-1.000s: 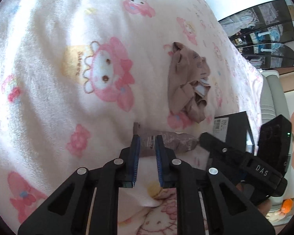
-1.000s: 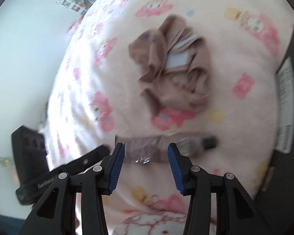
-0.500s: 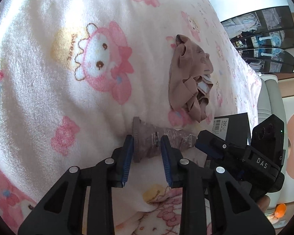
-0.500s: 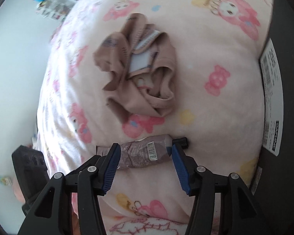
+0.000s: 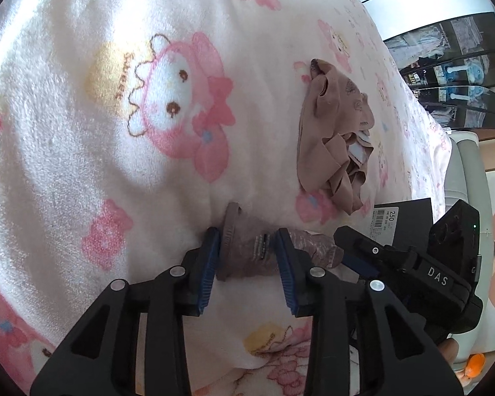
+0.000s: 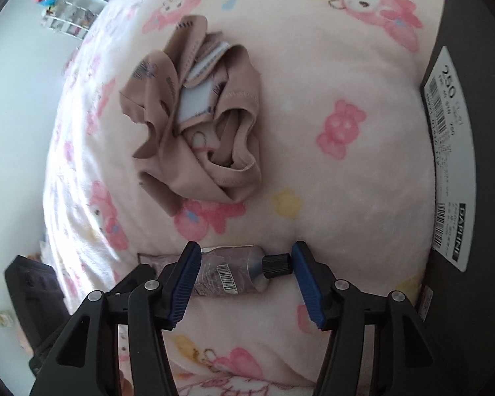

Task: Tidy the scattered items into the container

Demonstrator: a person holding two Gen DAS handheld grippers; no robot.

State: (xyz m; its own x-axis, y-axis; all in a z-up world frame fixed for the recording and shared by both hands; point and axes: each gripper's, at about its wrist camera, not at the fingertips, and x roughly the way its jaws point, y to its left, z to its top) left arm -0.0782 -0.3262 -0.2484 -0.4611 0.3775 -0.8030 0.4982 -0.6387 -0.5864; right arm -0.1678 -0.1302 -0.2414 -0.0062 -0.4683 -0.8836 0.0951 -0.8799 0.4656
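A mauve tube (image 5: 247,254) with a black cap (image 6: 277,265) lies flat on the cartoon-print blanket (image 5: 115,132). My left gripper (image 5: 247,241) straddles its crimped end. Its jaws are opening, one pad just outside the flat edge and the other finger lying over the tube's body. My right gripper (image 6: 246,257) straddles the cap end of the tube (image 6: 227,274), also opening, with a gap between the cap and the pad beside it. Neither pair of pads presses the tube. A black box (image 6: 472,132) with a white label sits just right of it.
A crumpled tan garment (image 6: 198,125) lies on the blanket beyond the tube, also seen as the garment (image 5: 330,132) in the left wrist view. The black box (image 5: 409,217) rests at the bed's edge. Dark glass shelves (image 5: 462,76) stand in the far corner.
Both pairs of jaws have spread wider. The left gripper has closed in on the tube's flat end. The right gripper has sunk and rolled, so the tube's cap end now lies between its fingers.
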